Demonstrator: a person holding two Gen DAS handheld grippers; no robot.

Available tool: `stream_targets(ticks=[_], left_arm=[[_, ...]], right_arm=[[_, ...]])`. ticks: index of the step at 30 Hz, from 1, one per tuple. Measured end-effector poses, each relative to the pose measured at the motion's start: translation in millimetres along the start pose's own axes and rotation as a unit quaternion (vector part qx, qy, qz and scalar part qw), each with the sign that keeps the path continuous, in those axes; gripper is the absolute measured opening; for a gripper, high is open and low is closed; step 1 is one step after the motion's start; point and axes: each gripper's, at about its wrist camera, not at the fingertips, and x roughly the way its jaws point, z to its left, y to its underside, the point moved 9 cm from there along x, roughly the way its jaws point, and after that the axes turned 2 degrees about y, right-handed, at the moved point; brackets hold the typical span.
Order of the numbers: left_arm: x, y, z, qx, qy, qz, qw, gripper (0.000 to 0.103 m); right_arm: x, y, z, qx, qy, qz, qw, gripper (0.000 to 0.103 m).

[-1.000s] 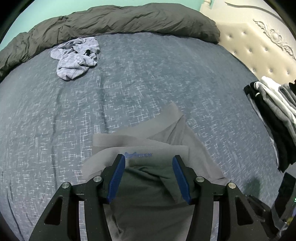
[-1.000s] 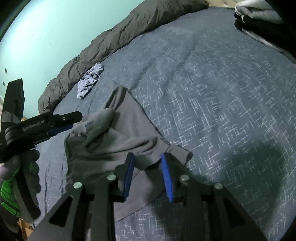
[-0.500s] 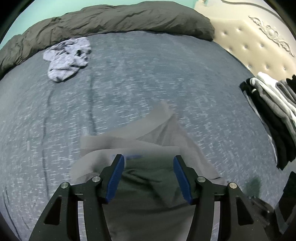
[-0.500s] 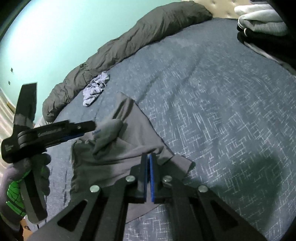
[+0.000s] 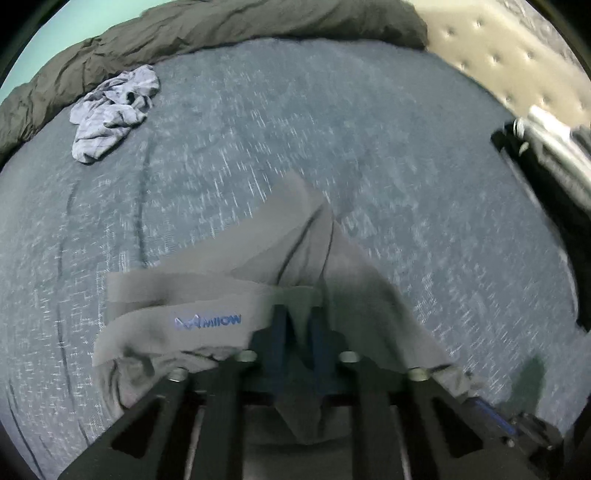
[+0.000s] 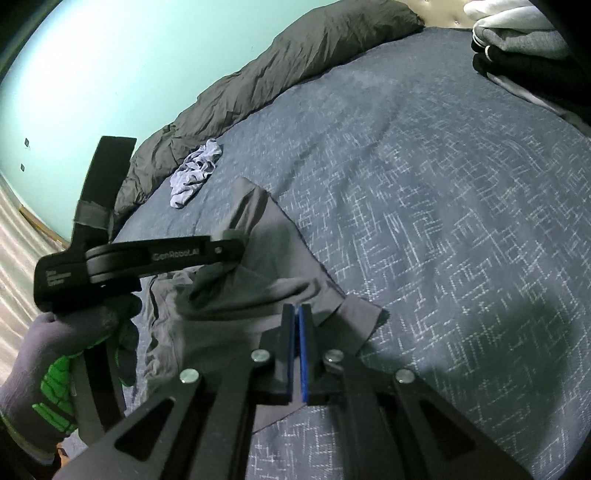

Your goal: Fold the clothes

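Note:
A grey garment [image 5: 303, 258] with a blue logo on its waistband lies crumpled on the blue bed [image 5: 332, 129]; it also shows in the right wrist view [image 6: 258, 266]. My left gripper [image 5: 298, 325] is shut on a fold of the garment near the waistband and lifts it. It shows from the side in the right wrist view [image 6: 236, 245]. My right gripper [image 6: 297, 314] is shut on the garment's near edge.
A crumpled light striped garment [image 5: 110, 110] lies at the far left by a rolled dark duvet [image 5: 221, 26]. A stack of folded clothes [image 5: 546, 173] sits at the right by the padded headboard [image 5: 498, 48]. It also shows in the right wrist view [image 6: 524, 48].
My left gripper closed on the garment's fold and pulled it up. My right gripper closed on the near edge half a second earlier and still holds it.

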Motion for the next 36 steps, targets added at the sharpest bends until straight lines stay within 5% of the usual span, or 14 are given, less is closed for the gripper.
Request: stream_targets(ticks=[8,26,28,30,33,36], left_arm=[[-32,-42,9,-0.041,0.029,-0.049,0.9976,0.004],[32,-77,13,-0.085,0.029,-0.001,0.9960,0.006],[36,-78,16,-0.096,0.031,-0.001,0.9949,0.014],[33,-81,16,-0.099,0.037,-0.004,0.9944,0.042],[7,-93,22,-0.095,0.042,-0.033,0.9941,0.056],[-23,-100,35,-0.095,0.044,-0.053,0.9931,0.056]], right_arm=[[-8,-1,-2,0.003,-0.007,-0.006,1.000,0.002],[-27,2,-22,0.012,0.004,-0.016,1.000,0.002],[-22,2,-24,0.011,0.009,-0.013,1.000,0.002],[-16,3,-28,0.016,0.015,-0.007,1.000,0.002],[-12,3,-32,0.025,0.015,0.000,1.000,0.002],[-13,2,-30,0.024,0.012,0.000,1.000,0.002]])
